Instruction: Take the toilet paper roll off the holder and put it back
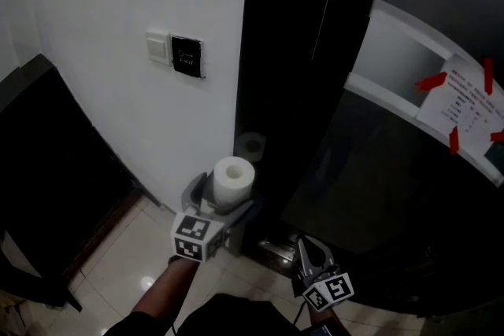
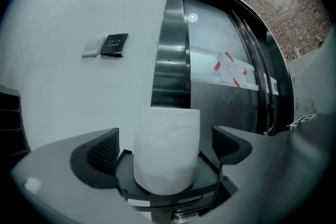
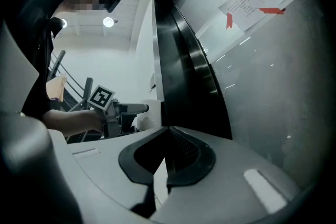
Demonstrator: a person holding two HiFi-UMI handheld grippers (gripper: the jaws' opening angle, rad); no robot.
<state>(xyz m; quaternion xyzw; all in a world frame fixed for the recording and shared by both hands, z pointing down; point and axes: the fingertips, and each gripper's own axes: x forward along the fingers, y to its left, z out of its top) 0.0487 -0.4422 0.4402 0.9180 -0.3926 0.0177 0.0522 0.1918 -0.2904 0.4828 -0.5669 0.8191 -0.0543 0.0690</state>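
The left claw (image 1: 227, 197) stands released, its pads clear of the upright toilet paper roll (image 1: 234, 179) between them, while the right claw (image 1: 303, 245) is clenched on nothing.

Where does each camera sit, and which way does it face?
Head view: on the head, steeply down at the roll; shows left tool, right tool, left arm.
Left gripper view: on left tool, along open jaws at the roll.
Right gripper view: on right tool, along shut jaws at the door; shows left arm.
Shared: notice in all three.
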